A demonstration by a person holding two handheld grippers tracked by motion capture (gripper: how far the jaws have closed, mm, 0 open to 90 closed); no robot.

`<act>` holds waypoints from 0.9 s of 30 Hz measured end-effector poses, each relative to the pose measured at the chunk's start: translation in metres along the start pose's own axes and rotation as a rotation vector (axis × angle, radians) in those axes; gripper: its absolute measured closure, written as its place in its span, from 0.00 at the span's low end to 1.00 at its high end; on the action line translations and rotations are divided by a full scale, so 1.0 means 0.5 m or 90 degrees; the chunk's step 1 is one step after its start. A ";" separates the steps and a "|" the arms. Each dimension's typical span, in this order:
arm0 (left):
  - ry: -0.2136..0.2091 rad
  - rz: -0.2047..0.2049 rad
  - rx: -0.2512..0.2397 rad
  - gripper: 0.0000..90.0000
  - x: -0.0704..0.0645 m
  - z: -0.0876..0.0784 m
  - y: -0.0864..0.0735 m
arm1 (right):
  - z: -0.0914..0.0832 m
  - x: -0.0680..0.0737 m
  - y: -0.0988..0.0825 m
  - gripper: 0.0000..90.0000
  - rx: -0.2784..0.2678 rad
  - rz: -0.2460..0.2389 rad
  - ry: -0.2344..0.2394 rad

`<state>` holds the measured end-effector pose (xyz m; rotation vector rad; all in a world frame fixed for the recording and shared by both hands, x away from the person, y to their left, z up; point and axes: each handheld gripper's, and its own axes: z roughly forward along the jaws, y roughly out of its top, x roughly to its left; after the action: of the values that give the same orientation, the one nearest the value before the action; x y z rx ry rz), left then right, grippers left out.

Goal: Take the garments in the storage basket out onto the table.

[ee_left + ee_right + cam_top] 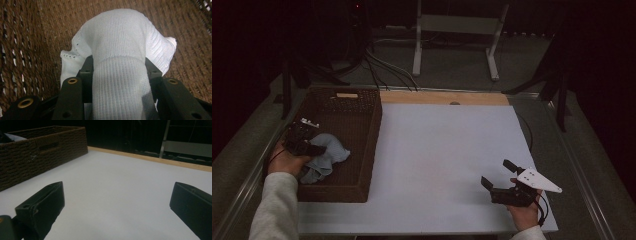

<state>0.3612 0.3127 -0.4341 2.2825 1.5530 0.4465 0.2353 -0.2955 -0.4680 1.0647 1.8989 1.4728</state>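
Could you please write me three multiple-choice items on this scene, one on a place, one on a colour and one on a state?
1. Where is the cloth?
A. in the wicker basket
B. on the white table top
C. on the floor

2. What colour is the cloth?
A. red
B. pale blue-white
C. black

3. How are the fingers of the right gripper set?
A. closed on the cloth
B. closed on nothing
C. spread apart with nothing between them

Key: 1 A, since basket weave surrounds the cloth in the left gripper view; 2 B, as both views show it pale; 3 C, the right gripper view shows bare table between its fingers.
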 end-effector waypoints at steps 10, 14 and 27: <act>-0.003 -0.011 -0.046 0.64 -0.005 -0.016 0.007 | -0.001 -0.001 0.000 0.00 -0.002 0.002 -0.001; -0.008 -0.019 -0.065 0.64 -0.006 -0.023 0.007 | -0.001 -0.001 0.000 0.00 -0.002 0.002 -0.001; -0.017 -0.026 -0.108 0.65 -0.015 -0.051 0.013 | -0.001 -0.002 0.000 0.00 -0.003 0.005 0.000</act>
<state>0.3528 0.3061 -0.4092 2.1173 1.4857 0.5139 0.2353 -0.2967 -0.4680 1.0709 1.8930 1.4806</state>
